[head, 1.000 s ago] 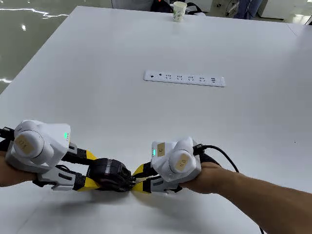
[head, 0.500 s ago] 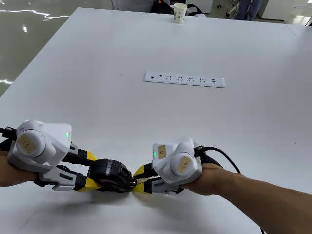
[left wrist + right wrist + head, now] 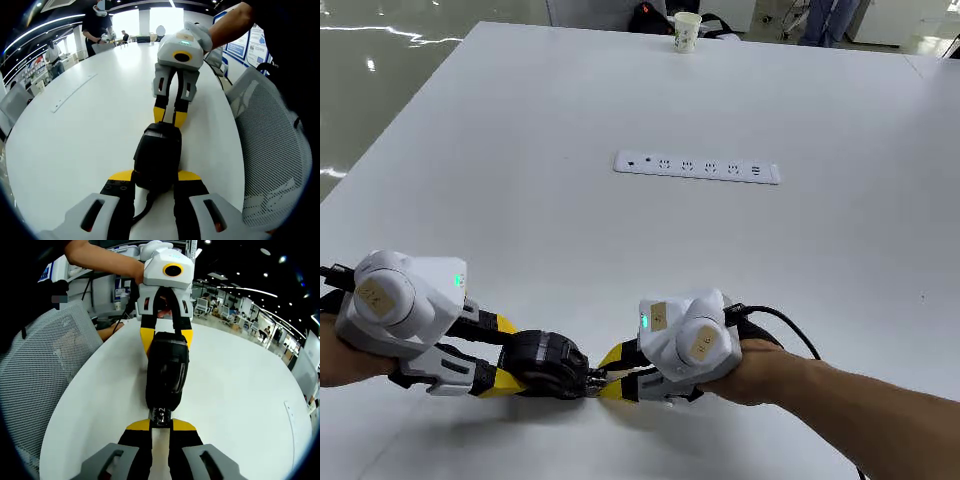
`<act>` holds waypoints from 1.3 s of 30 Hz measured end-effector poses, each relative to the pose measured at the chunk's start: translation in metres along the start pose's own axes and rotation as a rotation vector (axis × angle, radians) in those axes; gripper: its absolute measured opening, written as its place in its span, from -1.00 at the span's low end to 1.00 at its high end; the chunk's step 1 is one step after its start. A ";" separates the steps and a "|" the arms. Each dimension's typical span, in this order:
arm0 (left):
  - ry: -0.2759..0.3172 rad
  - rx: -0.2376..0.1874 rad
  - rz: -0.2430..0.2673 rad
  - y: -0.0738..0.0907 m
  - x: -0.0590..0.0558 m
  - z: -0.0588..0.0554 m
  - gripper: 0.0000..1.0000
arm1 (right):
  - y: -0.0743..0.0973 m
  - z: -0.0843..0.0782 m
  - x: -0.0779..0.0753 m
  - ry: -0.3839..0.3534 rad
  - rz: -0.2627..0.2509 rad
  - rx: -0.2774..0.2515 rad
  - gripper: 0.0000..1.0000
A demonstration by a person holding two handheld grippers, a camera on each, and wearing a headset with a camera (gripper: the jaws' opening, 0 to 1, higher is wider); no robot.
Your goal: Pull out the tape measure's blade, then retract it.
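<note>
On the white table [image 3: 620, 230], near its front edge, the left gripper [image 3: 508, 353] clamps the black tape measure [image 3: 548, 362] by its body, while the right gripper [image 3: 604, 373] pinches the short pulled-out blade [image 3: 161, 450] just beside the case.

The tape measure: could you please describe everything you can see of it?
The tape measure is a black, rounded, plastic-looking case, seemingly resting on the white table. The left gripper clamps its sides; the right gripper pinches the blade, of which a short marked stub is out.
</note>
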State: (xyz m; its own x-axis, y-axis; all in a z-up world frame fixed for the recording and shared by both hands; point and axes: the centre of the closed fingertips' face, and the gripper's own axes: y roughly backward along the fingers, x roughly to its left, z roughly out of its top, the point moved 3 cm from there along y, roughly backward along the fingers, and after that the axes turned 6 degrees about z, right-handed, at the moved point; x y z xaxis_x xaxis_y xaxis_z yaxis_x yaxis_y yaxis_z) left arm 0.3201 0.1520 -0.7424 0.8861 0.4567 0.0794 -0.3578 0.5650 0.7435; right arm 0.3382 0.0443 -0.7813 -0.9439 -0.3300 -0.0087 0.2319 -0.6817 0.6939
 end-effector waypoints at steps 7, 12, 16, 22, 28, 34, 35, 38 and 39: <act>0.006 -0.002 -0.001 0.000 0.000 0.000 -0.53 | 0.003 -0.003 0.001 -0.007 -0.003 0.000 -0.85; 0.007 -0.002 -0.002 -0.001 0.001 0.001 -0.53 | 0.005 -0.005 0.001 -0.009 -0.006 -0.001 -0.85; 0.007 -0.001 -0.002 -0.001 0.001 0.001 -0.53 | 0.007 -0.007 0.001 -0.014 -0.007 -0.002 -0.85; 0.010 -0.002 -0.002 -0.002 0.002 0.001 -0.53 | 0.011 -0.011 0.001 -0.023 -0.010 0.001 -0.85; 0.009 -0.002 -0.002 -0.002 0.001 0.002 -0.53 | 0.014 -0.015 0.002 -0.029 -0.013 0.001 -0.85; 0.009 -0.005 -0.003 -0.003 0.002 0.002 -0.53 | 0.017 -0.018 0.003 -0.034 -0.015 0.002 -0.85; 0.009 -0.004 -0.003 -0.002 0.002 0.002 -0.53 | 0.018 -0.018 0.003 -0.035 -0.015 0.003 -0.85; 0.009 -0.005 -0.003 -0.002 0.002 0.002 -0.53 | 0.020 -0.020 0.004 -0.037 -0.017 0.004 -0.85; 0.009 -0.006 -0.003 -0.002 0.002 0.002 -0.53 | 0.021 -0.020 0.004 -0.039 -0.017 0.004 -0.85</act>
State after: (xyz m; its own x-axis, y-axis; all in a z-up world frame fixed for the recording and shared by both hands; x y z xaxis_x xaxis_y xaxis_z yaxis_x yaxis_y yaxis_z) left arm 0.3232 0.1503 -0.7425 0.8844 0.4614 0.0708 -0.3567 0.5702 0.7401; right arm 0.3441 0.0153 -0.7814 -0.9562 -0.2927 0.0071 0.2146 -0.6842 0.6970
